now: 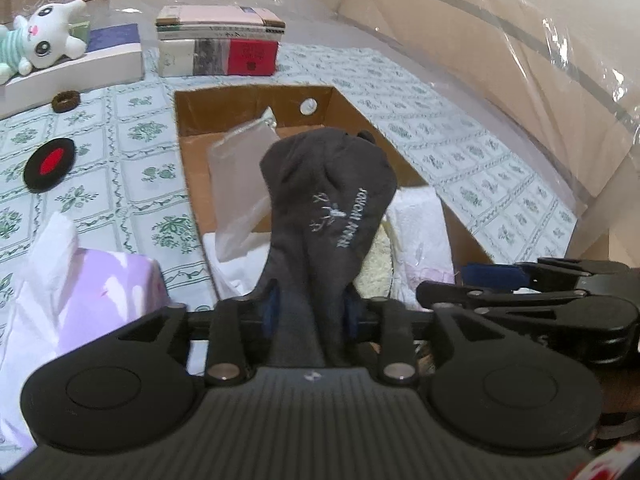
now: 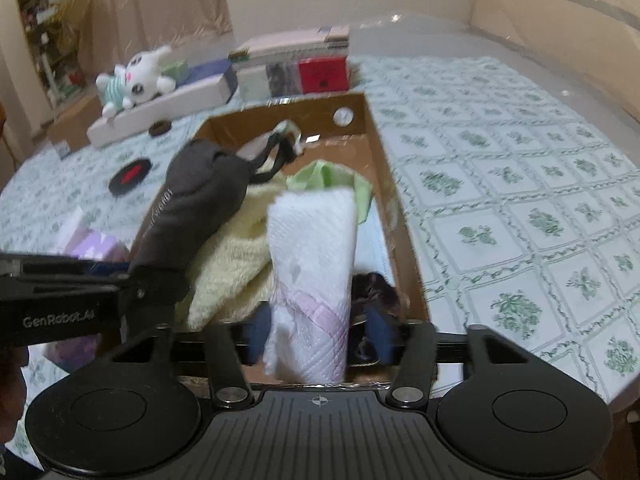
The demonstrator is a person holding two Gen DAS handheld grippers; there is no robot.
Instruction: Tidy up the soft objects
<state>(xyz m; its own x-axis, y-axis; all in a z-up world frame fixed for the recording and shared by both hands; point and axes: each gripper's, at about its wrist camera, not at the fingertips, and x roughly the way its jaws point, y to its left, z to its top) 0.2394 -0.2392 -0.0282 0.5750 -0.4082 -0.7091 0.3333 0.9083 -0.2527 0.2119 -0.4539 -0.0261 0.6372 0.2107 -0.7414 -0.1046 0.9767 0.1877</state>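
Observation:
My left gripper (image 1: pixel 310 312) is shut on a dark grey sock (image 1: pixel 332 200) with pale lettering, held upright over the open cardboard box (image 1: pixel 248 104). The sock also shows in the right wrist view (image 2: pixel 196 208), with the left gripper (image 2: pixel 132 284) beside it. My right gripper (image 2: pixel 316 336) is shut on a folded white cloth (image 2: pixel 314 256) with a pink-lilac edge, held upright over the box (image 2: pixel 394 208). Inside the box lie a yellow towel (image 2: pixel 232 264), a green cloth (image 2: pixel 332 174) and a dark item (image 2: pixel 378 286). The right gripper (image 1: pixel 480 276) reaches in at the left view's right.
A white plush cat (image 1: pixel 44 36) lies on a white box at back left. A stack of books (image 1: pixel 218 42) stands behind the cardboard box. A black and red disc (image 1: pixel 50 164), a brown ring (image 1: pixel 66 101) and a lilac tissue pack (image 1: pixel 108 292) lie on the patterned tablecloth (image 1: pixel 460 152).

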